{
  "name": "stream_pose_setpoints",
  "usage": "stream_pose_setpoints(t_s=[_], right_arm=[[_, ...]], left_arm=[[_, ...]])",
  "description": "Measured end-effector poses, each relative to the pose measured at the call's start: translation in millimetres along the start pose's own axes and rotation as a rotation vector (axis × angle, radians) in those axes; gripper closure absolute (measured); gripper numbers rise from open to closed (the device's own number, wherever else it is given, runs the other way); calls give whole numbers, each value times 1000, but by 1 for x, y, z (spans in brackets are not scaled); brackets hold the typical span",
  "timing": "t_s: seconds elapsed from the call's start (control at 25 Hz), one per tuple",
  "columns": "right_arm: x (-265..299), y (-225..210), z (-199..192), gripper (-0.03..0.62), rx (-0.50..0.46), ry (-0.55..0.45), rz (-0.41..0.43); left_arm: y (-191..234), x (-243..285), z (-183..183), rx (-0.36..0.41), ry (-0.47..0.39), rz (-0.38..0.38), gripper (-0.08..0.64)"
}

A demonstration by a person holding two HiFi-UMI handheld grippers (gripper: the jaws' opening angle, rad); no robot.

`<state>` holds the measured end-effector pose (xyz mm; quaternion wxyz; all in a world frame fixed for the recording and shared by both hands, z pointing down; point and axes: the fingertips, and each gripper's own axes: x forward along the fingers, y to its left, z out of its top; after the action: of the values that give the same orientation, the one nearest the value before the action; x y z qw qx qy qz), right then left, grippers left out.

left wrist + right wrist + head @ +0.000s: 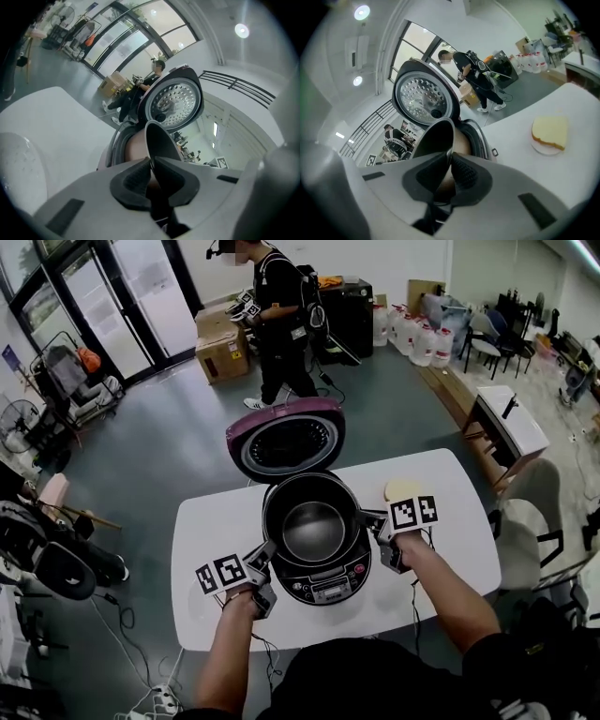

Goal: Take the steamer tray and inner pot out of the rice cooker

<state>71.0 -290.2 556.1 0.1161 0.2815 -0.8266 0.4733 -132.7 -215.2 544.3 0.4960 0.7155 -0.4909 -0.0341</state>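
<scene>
A white desk point(450, 549) stands on a grey floor, where a person point(281, 324) in dark clothes stands well behind it near a cardboard box point(222, 357). The rice cooker point(319, 589) sits at the middle of the desk, its control panel towards the wearer. Its lid point(286, 442) is swung fully open at the far side, showing the perforated inner plate.

The dark inner pot point(314, 526) is in the cooker's opening. In both gripper views its rim stands above the cooker's edge, with a band of coppery outer wall showing.

The left tool point(265, 554) is clamped narrow on the pot's rim at the near left, one pad inside the wall and one outside. The right tool point(370, 519) pinches the opposite rim the same way.

Beyond the right tool, a pale yellow slab point(401, 489) lies on a small plate point(543, 149) on the desk.
</scene>
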Motion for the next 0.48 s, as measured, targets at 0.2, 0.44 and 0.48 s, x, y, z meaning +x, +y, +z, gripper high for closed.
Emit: stream_pose_setpoints(t_s=[0.2, 0.44, 0.48], right_arm=[[-21, 28, 14, 551, -110, -51, 11], [-66, 41, 22, 554, -178, -163, 18], [-76, 42, 25, 554, -191, -186, 11]], left_arm=[[-34, -19, 17, 115, -60, -7, 529], [-84, -31, 21, 273, -125, -42, 529], [-92, -32, 22, 294, -134, -51, 529]])
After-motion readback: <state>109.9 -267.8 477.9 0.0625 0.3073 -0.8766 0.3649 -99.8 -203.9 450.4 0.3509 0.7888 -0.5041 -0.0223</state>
